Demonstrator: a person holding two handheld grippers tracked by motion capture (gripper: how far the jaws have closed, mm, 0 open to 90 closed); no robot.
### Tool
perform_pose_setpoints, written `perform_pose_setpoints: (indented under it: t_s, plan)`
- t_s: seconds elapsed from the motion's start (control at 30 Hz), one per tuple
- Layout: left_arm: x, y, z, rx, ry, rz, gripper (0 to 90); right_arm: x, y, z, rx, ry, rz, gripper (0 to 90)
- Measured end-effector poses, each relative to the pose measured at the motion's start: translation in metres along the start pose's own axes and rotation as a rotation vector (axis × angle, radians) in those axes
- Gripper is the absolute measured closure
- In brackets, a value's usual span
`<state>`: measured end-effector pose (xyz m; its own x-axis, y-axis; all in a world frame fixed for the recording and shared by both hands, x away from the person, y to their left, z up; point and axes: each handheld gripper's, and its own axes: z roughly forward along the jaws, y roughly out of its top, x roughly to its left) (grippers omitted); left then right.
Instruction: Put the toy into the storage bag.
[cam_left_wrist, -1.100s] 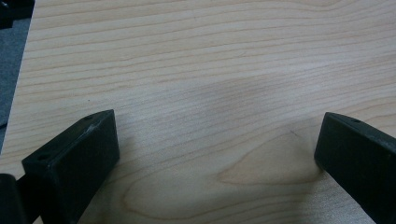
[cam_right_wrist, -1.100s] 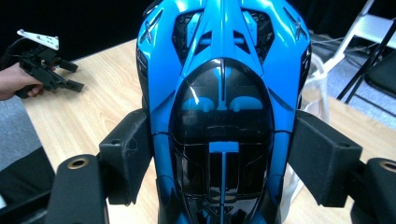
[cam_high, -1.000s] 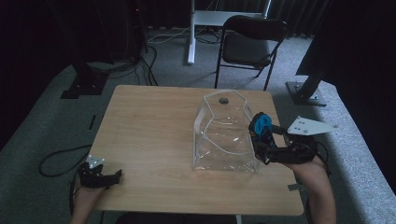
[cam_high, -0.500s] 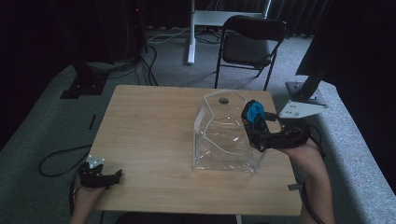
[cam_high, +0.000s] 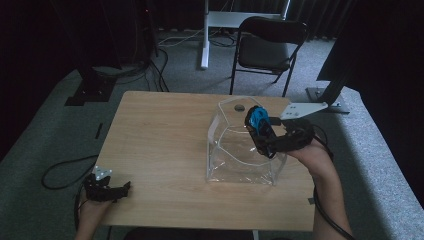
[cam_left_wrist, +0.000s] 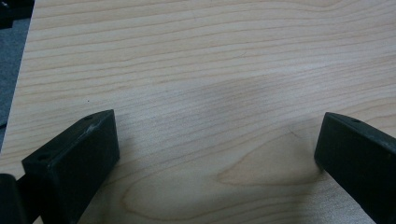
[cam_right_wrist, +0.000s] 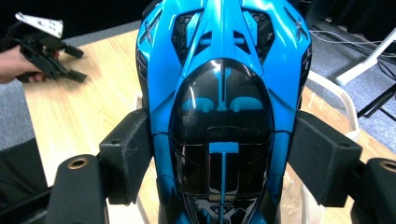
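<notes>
- The right claw (cam_right_wrist: 219, 154) grips a blue toy car (cam_right_wrist: 223, 93), its jaws pressed against the car's two sides.
- Since a second ago it has risen from beside the clear plastic box (cam_high: 240, 165) and now holds the car just above the box's open top.
- That suggests the car is about to go into the box.
- The left claw (cam_left_wrist: 215, 154) has not moved: jaws wide apart, holding nothing, low over the wooden table (cam_high: 160, 135) near the front left corner.
</notes>
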<state>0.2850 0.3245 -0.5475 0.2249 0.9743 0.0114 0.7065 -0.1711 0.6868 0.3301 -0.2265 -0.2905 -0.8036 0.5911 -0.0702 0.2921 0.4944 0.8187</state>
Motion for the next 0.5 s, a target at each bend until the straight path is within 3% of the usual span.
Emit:
perform_pose_setpoints:
  t_s: [0.5]
  plan:
    - [0.000,0.000,0.000,0.000,0.000,0.000,0.3,-0.009,0.003,0.034,0.098,0.046,-0.023,26.2]
